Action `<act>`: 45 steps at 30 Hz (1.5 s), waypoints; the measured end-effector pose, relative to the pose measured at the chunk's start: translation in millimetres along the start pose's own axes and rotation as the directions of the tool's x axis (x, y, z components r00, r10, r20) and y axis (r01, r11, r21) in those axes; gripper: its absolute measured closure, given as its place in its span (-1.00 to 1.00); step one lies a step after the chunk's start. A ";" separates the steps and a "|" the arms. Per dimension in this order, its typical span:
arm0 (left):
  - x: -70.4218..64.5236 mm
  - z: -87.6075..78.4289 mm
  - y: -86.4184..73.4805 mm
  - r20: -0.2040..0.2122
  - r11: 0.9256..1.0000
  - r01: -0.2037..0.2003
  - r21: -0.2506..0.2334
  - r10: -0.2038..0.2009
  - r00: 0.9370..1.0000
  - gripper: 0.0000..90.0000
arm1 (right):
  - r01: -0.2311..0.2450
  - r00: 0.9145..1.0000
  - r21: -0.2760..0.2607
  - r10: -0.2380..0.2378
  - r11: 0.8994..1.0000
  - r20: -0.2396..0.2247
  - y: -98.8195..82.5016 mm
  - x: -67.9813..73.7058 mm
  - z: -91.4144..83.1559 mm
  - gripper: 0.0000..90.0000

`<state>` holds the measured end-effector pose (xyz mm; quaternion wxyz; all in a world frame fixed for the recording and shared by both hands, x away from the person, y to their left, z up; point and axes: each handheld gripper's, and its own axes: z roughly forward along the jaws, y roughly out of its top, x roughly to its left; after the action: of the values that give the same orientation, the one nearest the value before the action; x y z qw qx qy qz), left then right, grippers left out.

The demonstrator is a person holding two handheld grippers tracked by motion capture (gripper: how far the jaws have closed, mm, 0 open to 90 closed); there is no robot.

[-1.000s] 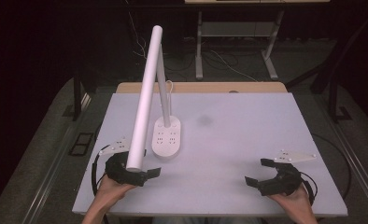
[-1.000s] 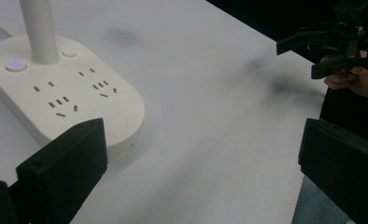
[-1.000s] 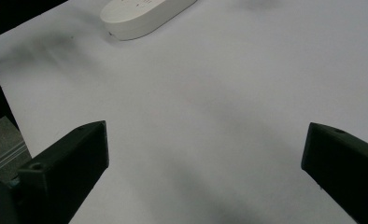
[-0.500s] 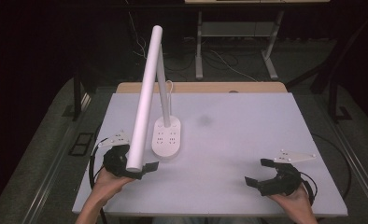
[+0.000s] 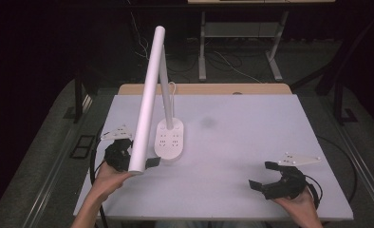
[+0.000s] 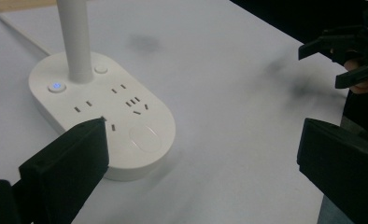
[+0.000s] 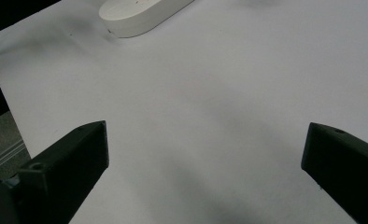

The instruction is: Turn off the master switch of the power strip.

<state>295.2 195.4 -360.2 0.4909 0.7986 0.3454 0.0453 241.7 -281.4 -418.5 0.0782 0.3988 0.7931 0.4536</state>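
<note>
My left gripper (image 5: 136, 160) sits just beside the lamp base (image 5: 170, 138), jaws apart; my right gripper (image 5: 270, 176) rests open, well apart on the desk (image 5: 242, 128).

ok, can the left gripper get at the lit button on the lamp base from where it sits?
Probably yes. The left gripper is open and right beside the lamp base. The lit button sits bare on top, next to the lamp's post, which stands to one side of the line in.

A dim room with grey carpet (image 5: 42, 156) and a metal-legged desk (image 5: 242, 33) behind.
</note>
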 end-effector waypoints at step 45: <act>46.3 12.5 37.5 -0.090 0.996 0.038 0.080 -0.030 0.995 -0.89 | -0.007 1.000 0.001 0.007 1.000 -0.004 -0.4 -1.5 0.1 -1.00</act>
<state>354.4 203.1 -348.5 0.4426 0.8092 0.3821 0.0583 242.6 -282.5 -419.3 0.0748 0.4009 0.7921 0.4541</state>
